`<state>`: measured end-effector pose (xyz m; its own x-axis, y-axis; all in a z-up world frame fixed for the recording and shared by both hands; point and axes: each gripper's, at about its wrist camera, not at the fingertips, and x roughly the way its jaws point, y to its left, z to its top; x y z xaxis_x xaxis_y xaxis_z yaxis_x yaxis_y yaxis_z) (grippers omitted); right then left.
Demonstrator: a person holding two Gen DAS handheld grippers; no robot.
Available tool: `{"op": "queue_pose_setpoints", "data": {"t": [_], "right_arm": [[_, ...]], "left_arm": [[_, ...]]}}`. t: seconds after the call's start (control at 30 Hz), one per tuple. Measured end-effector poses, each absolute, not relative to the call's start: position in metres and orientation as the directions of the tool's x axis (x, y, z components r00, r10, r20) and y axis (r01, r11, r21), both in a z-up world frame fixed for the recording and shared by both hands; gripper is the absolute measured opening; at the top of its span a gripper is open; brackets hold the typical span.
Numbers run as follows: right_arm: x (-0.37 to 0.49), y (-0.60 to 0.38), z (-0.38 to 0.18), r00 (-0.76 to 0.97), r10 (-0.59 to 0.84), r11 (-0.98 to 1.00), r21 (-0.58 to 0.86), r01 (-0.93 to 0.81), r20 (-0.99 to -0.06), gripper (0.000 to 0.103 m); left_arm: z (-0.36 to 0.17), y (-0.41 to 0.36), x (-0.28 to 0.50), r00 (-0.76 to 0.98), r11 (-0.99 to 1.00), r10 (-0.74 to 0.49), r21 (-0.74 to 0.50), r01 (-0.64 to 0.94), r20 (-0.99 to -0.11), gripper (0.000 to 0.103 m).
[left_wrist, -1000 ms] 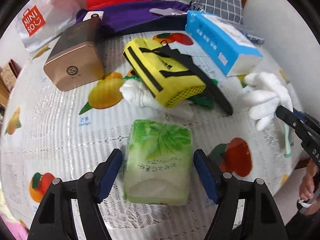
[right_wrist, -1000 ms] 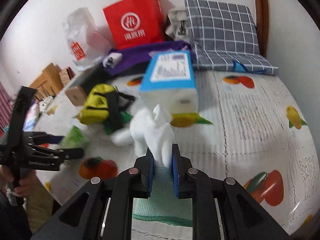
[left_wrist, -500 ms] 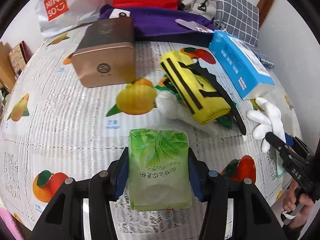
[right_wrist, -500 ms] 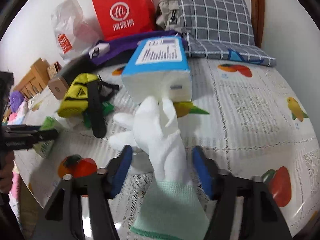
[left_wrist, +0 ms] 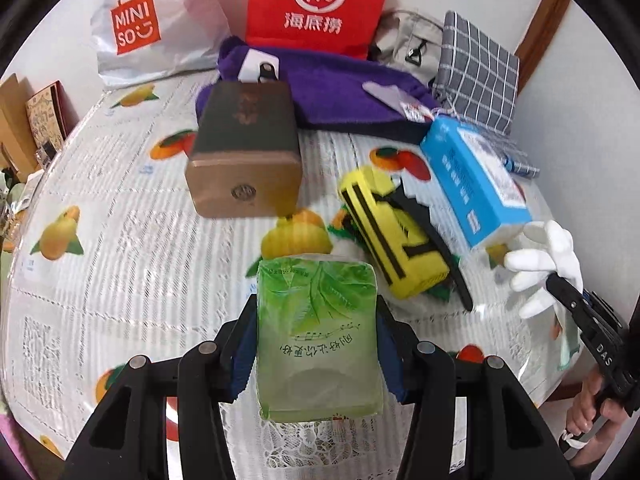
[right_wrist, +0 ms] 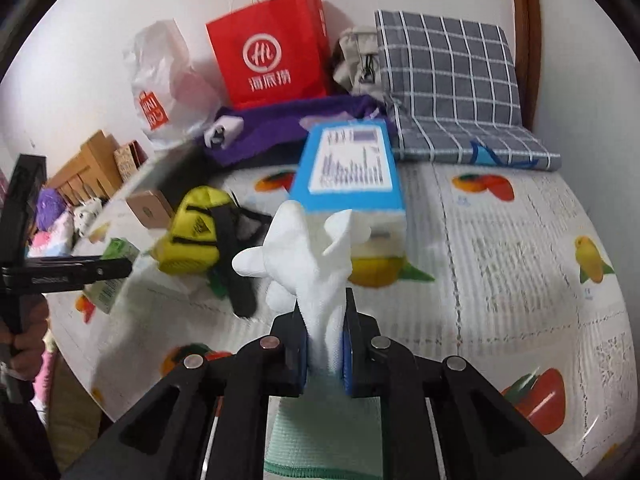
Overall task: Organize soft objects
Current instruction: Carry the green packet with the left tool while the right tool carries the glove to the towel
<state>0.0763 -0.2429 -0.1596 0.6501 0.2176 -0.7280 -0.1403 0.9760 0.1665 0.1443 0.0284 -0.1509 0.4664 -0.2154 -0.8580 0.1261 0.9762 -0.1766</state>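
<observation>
In the left wrist view my left gripper point(left_wrist: 316, 320) is shut on a green soft tissue pack point(left_wrist: 316, 344) and holds it off the fruit-print bedsheet point(left_wrist: 120, 260). My right gripper point(right_wrist: 325, 320) has its jaws closing, and their pads press on a white glove point(right_wrist: 304, 248) near its pale green cuff. The glove's fingers stick up in front of a blue box point(right_wrist: 352, 168). From the left wrist view the same glove point(left_wrist: 548, 252) shows at the right edge. A yellow pouch with black straps point(left_wrist: 392, 236) lies on the sheet between the two grippers.
A brown box point(left_wrist: 244, 164) lies behind the tissue pack. Along the back wall are a purple cloth point(left_wrist: 340, 84), a red paper bag point(left_wrist: 316, 4), a white plastic bag point(left_wrist: 152, 24) and a grey checked pillow point(right_wrist: 444, 80). A person's hand point(left_wrist: 592, 412) holds the right gripper.
The left jaws closed on the green pack and raised it off the sheet. The right jaws opened around the glove, then closed on it again and lifted it slightly.
</observation>
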Motion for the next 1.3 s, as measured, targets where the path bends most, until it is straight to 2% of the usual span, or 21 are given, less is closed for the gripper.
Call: {"op": "queue_pose_setpoints", "data": {"t": [0.13, 0.7, 1.3], "right_arm": [[0.079, -0.238, -0.139, 0.672, 0.229, 0.973, 0.161, -0.163, -0.705, 0.013], [0.134, -0.226, -0.08, 0.711, 0.299, 0.954, 0.189, -0.232, -0.637, 0.013], [0.221, -0.215, -0.058, 0.691, 0.367, 0.93, 0.257, -0.262, -0.623, 0.013]], "left_arm": [[-0.14, 0.035, 0.152, 0.479, 0.969, -0.247, -0.218, 0.116, -0.842, 0.05], [-0.095, 0.044, 0.197, 0.552, 0.975, -0.218, -0.209, 0.079, -0.805, 0.05], [-0.076, 0.05, 0.258, 0.573, 0.981, -0.178, -0.19, 0.039, -0.8, 0.05]]}}
